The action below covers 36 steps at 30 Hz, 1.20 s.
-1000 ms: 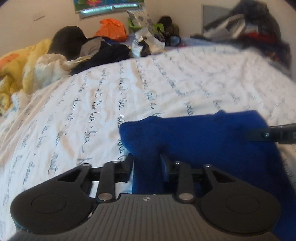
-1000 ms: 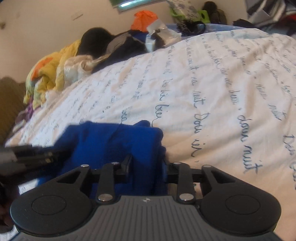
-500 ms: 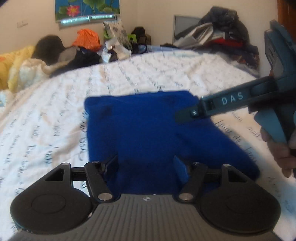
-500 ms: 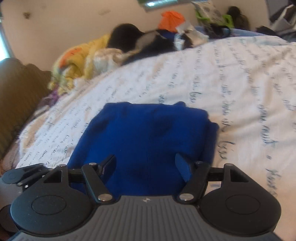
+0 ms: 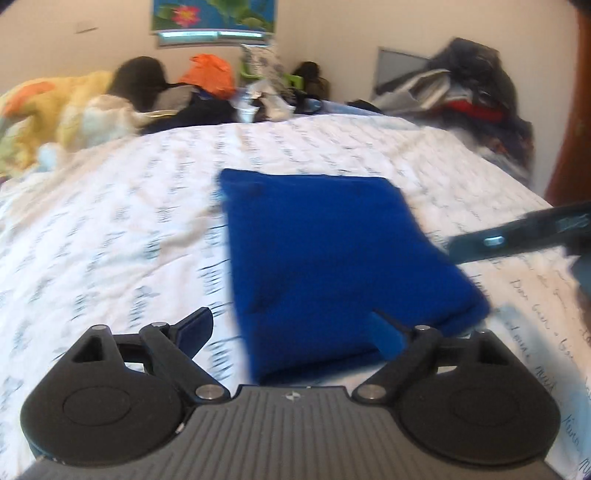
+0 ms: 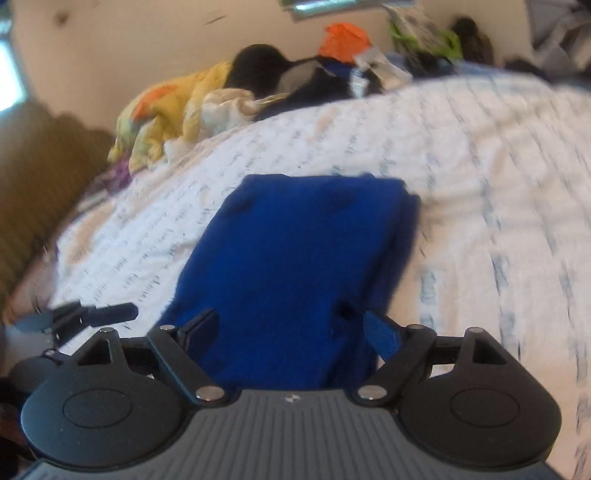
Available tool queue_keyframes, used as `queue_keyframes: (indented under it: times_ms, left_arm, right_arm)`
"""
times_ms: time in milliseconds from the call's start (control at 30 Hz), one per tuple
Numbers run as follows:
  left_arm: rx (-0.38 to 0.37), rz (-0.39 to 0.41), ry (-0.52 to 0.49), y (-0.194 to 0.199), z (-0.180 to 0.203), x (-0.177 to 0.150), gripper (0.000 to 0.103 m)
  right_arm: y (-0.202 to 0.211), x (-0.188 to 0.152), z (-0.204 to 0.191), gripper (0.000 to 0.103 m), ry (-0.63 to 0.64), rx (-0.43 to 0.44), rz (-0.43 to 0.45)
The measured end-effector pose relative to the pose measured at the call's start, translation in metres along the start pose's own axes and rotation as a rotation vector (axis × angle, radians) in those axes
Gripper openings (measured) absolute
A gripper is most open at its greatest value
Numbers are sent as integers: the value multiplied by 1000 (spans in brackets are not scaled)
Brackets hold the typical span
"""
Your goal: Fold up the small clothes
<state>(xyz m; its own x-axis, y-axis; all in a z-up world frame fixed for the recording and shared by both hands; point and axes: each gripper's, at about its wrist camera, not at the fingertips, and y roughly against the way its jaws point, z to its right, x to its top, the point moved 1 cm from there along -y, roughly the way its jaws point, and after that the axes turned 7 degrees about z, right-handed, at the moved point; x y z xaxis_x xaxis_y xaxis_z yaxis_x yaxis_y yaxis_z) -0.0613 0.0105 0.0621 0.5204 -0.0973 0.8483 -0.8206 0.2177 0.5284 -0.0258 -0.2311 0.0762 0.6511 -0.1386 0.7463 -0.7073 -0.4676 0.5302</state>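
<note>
Folded cloth (image 5: 332, 258) lies on the bed (image 5: 110, 229); clothes pile (image 5: 177, 99) behind it, apparently along the far wall.

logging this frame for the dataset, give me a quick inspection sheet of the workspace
Surface: bed sheet, white with blue script print, lightly wrinkled.
Job's things: blue garment folded into a rough rectangle, lying flat on the sheet.
Clutter: pile of clothes along the far edge by the wall; yellow blanket bunched at the far left; second heap at the far right.
Grippers: left gripper open, holding nothing; right gripper open above the garment's near end, holding nothing.
Cables: nothing seen.
Surroundings: cream wall, flower poster, brown headboard-like edge.
</note>
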Motion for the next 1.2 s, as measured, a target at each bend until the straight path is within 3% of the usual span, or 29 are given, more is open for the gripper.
queue_keyframes:
  times_ms: [167, 333, 433, 467, 500, 533, 567, 600, 800, 900, 1033, 1067, 1133, 1200]
  left_arm:
    - [44, -76, 21, -8, -12, -12, 83]
    - [45, -76, -23, -11, -6, -20, 82]
    - [47, -74, -22, -14, -4, -22, 81]
    - [49, -67, -15, -15, -4, -22, 70]
    - [45, -66, -1, -15, -6, -20, 61]
    - [30, -73, 23, -13, -9, -18, 46]
    - [14, -80, 50, -12, -12, -17, 36]
    - [5, -86, 63, -11, -15, -16, 32]
    - [-5, -89, 35, -4, -12, -19, 31]
    - [-51, -92, 43, 12, -13, -14, 33]
    - [-110, -28, 40, 25, -5, 1, 72]
    - [-119, -8, 33, 22, 1, 6, 76]
    - [-133, 1, 13, 10, 13, 12, 76]
    - [-140, -44, 5, -15, 22, 10, 74]
  right_arm:
    - [8, -6, 26, 86, -162, 52, -37]
    - [-6, -7, 16, 86, -129, 81, -75]
    - [-25, -15, 15, 83, -102, 35, -135]
    - [-27, -17, 14, 73, -88, 28, -131]
    - [-26, -17, 11, 25, -65, 26, -121]
    - [-27, -17, 10, 9, -65, 24, -139]
    - [-25, -17, 10, 9, -68, 28, -142]
    - [-20, -16, 9, 9, -56, 40, -127]
    - [-16, -28, 26, 10, -88, 42, -131]
    - [-7, -19, 25, 25, -90, 31, -135]
    - [6, 14, 28, 47, -94, 23, -20]
    - [2, 25, 25, 53, -83, 20, 5]
    - [-16, 44, 17, 55, -42, 31, 26]
    - [-47, 58, 10, 57, -25, 48, -8]
